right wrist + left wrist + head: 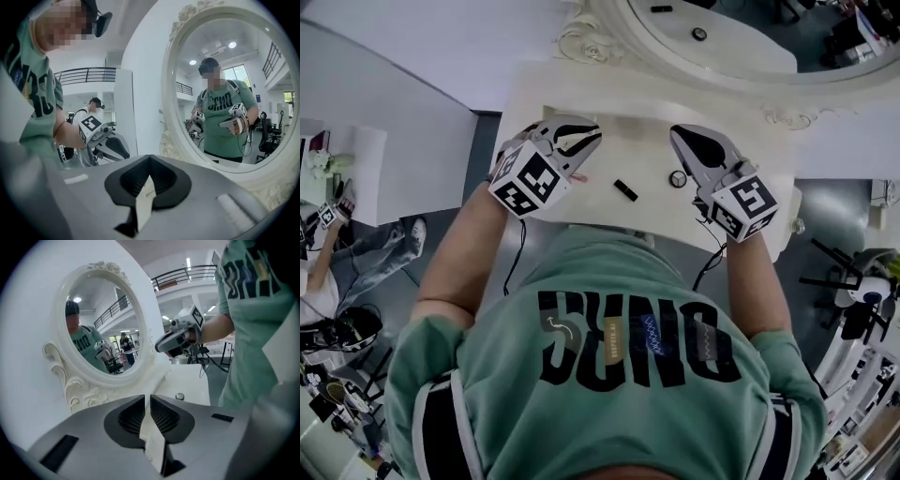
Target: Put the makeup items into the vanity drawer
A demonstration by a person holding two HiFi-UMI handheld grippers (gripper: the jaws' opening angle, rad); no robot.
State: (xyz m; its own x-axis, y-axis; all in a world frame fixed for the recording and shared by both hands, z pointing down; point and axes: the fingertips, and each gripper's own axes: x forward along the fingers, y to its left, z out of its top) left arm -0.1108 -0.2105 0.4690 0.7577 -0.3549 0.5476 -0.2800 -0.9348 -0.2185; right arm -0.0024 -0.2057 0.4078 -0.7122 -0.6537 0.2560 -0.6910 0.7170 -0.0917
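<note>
On the white vanity top (647,150) lie a small black stick (625,190) and a small round case (678,179), which also shows past the left jaws as the round case (179,396). A bit of something pink (579,177) peeks out beside my left gripper. My left gripper (596,136) hovers over the top's left part, left of the stick; its jaws (147,397) stand a narrow gap apart with nothing between them. My right gripper (675,131) hovers just beyond the round case, and its tips (149,158) meet with nothing held. No drawer is in view.
The oval mirror (722,37) in its carved white frame (70,380) rises at the back of the top. My own body hides the table's front edge. Grey floor lies to either side, with desks and chairs further off.
</note>
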